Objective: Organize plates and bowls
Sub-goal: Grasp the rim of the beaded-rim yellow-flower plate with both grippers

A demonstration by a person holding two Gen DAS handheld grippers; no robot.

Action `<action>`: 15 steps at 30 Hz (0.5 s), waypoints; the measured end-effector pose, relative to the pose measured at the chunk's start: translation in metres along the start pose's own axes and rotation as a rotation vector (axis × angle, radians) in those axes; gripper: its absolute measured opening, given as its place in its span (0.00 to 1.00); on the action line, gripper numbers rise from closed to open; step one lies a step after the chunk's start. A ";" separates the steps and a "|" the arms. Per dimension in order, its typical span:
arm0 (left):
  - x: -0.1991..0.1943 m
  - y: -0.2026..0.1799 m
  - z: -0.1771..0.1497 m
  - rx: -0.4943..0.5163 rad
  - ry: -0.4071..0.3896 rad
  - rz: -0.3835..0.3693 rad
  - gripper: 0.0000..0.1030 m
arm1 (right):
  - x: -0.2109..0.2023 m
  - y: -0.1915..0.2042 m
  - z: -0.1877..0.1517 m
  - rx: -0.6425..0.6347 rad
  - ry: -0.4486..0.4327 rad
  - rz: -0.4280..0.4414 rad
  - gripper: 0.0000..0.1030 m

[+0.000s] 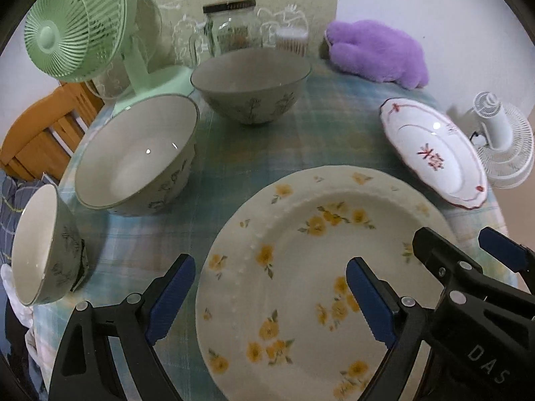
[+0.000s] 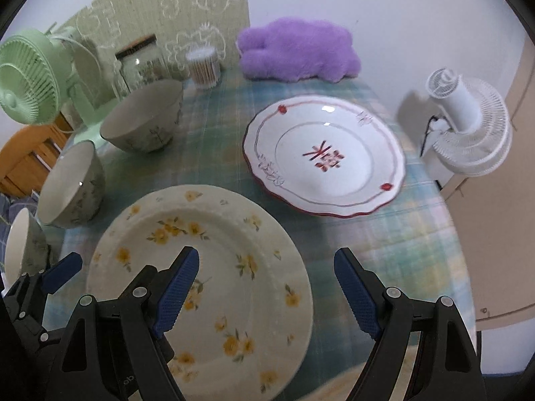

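1. The yellow-flower plate (image 1: 301, 284) lies flat on the desk (image 1: 254, 147) at the near edge, right under both tools. The red-trim plate (image 2: 324, 157) sits just beyond it to the right, close but not touching as far as I can tell.
2. Three bowls curve along the left: the far bowl (image 1: 250, 83), the middle bowl (image 1: 137, 157), and the near bowl (image 1: 43, 244), which hangs close to the desk's left edge.
3. Your left tool (image 1: 267, 300) is spread wide and empty, and so is your right tool (image 2: 267, 294).
4. Risks, I'd say: flat plates give you little lip to pinch, so a shallow bite could slip. A careless swing left might nudge that near bowl off.
5. Open room is the middle of the cloth. The green fan (image 1: 80, 23), jar (image 1: 230, 26), purple plush (image 2: 297, 50) and white fan (image 2: 468, 127) crowd the back and right.
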State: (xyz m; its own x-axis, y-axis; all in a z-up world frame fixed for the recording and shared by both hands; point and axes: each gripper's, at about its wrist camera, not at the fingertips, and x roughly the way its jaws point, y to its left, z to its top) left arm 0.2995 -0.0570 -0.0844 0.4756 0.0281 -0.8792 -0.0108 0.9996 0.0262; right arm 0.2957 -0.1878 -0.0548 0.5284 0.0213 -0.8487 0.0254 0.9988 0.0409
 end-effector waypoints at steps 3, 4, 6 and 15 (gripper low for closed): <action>0.013 0.001 0.000 -0.006 0.032 -0.001 0.88 | 0.015 0.000 0.002 -0.004 0.032 -0.004 0.83; 0.016 0.001 -0.001 -0.003 0.039 0.002 0.88 | 0.019 0.001 0.003 -0.006 0.038 -0.008 0.83; 0.020 0.001 -0.003 0.000 0.049 0.005 0.86 | 0.027 0.002 0.003 -0.017 0.060 -0.003 0.82; 0.017 0.007 -0.007 0.008 0.048 -0.013 0.80 | 0.036 0.011 0.003 -0.039 0.088 0.000 0.78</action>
State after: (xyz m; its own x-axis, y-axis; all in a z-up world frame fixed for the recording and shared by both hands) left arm 0.3018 -0.0493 -0.1027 0.4329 0.0150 -0.9013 0.0029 0.9998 0.0181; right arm 0.3170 -0.1758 -0.0834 0.4521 0.0232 -0.8917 -0.0086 0.9997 0.0216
